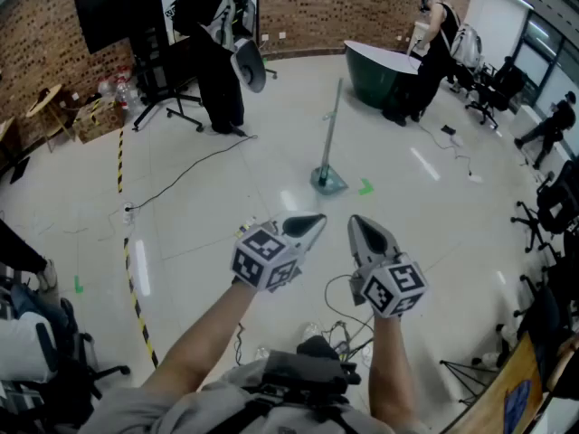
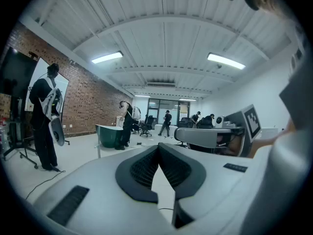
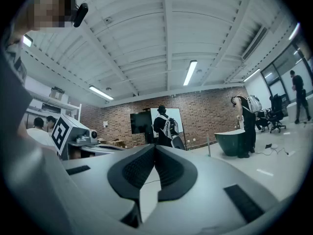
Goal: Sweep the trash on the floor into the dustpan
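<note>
**Head view.** The person is holding both tools out over the pale floor (image 1: 226,152). The left gripper (image 1: 309,223) and the right gripper (image 1: 365,231) are each pressed together and carrying nothing. What looks like the long-handled dustpan (image 1: 327,177) is standing upright well ahead of them. A small green scrap (image 1: 365,186) is lying just beside its base, and it cannot be told whether that is trash or a floor mark. No separate broom is showing. With both tools closed, neither is ready to take the thin handle, and a nudge from the shut tips is likely to topple it. A black cable (image 1: 185,172) is trailing across the floor to the left and could snag a foot on the way in.

**Left gripper view.** The left gripper (image 2: 158,150) is showing its ribbed pads meeting at the tips with nothing between them. The handle (image 2: 99,150) is standing far off to the left of the jaws' line, near a dark green tub (image 2: 108,133). A straight reach would be missing it.

**Right gripper view.** The right gripper (image 3: 154,151) is likewise closed and empty. The handle (image 3: 209,146) is sitting to the right of its aim, so the same miss is threatening here.
</note>
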`<act>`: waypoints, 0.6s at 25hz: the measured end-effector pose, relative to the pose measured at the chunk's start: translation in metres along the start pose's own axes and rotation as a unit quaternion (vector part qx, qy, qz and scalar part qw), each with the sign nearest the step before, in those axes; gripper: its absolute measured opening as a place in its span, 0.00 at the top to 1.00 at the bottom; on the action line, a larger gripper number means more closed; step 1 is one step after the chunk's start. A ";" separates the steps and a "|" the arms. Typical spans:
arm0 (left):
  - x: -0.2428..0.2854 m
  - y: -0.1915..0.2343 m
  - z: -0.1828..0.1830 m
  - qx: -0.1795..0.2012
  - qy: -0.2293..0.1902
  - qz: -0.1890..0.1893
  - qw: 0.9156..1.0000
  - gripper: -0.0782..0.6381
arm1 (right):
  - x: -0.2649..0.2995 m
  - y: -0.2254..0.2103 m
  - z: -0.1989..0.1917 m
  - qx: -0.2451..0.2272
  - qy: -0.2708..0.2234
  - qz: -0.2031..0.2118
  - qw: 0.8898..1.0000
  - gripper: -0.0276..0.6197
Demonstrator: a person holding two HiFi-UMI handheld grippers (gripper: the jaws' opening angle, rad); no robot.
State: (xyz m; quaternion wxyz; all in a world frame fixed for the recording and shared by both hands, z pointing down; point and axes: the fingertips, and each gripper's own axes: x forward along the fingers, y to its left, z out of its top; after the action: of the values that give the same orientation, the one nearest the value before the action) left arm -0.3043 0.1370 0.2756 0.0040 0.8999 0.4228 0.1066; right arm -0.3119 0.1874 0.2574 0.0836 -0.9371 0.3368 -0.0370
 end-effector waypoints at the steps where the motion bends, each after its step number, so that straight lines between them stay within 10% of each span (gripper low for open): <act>1: 0.005 0.005 0.001 0.000 0.000 0.003 1.000 0.89 | 0.004 -0.004 0.001 0.000 -0.002 0.002 1.000 0.95; 15: 0.161 0.098 0.008 -0.014 0.004 0.041 0.999 0.89 | 0.090 -0.175 0.007 0.021 -0.016 0.014 1.000 0.95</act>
State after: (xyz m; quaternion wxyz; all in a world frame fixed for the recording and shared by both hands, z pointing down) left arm -0.1286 0.1969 0.3078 0.0109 0.9158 0.3843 0.1162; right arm -0.1322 0.2635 0.2836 0.1088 -0.9308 0.3480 -0.0282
